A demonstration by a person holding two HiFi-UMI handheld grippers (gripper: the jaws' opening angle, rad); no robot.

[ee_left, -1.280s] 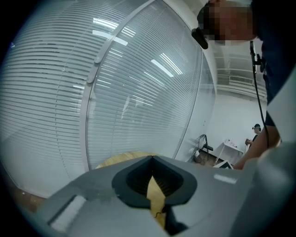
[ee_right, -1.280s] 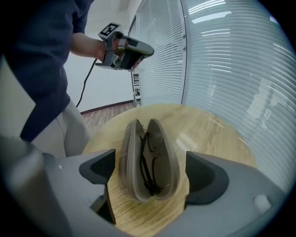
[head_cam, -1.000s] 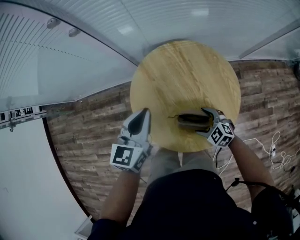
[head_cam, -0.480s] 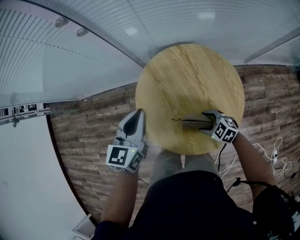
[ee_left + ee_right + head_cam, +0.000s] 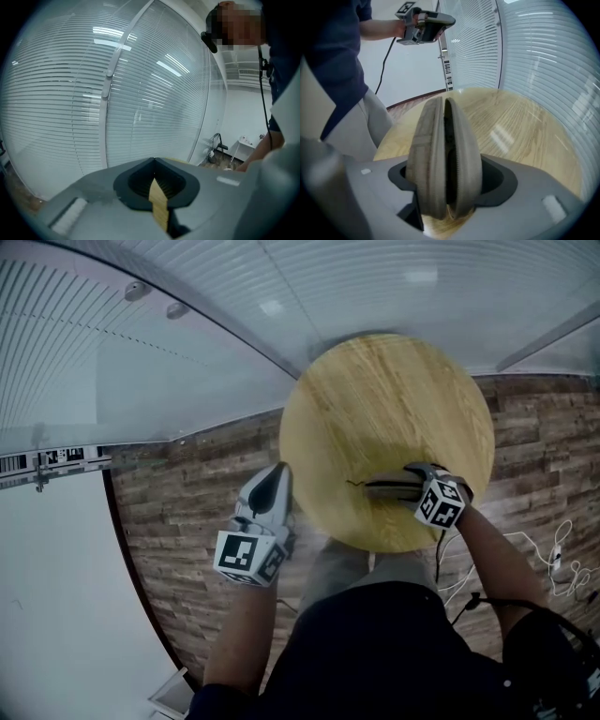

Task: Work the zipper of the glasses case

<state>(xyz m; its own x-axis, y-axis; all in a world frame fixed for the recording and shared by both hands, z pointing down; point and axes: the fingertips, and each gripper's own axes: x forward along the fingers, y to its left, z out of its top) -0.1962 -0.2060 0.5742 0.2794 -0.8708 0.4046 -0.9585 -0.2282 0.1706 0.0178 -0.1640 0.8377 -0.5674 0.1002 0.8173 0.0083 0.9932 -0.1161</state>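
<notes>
We see the round pale wooden worktop (image 5: 375,399) carrying the olive-brown fabric glasses case (image 5: 426,154), set on edge near its close rim. Our right gripper (image 5: 450,180) has just been closing its jaws, which now press the case's sides, its zipper (image 5: 448,140) gaping. Our left gripper (image 5: 157,180) hangs beside the worktop, jaws together and empty.

Right tongs (image 5: 408,486) hide glasses case (image 5: 380,489) end.

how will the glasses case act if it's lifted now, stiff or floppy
Probably semi-stiff: the glasses case keeps its domed shells between the right gripper, whose jaws have just been closing on it. Its zipper gapes, so harder squeezing may flex it. Standing on edge on the table, it could tip if released.
</notes>
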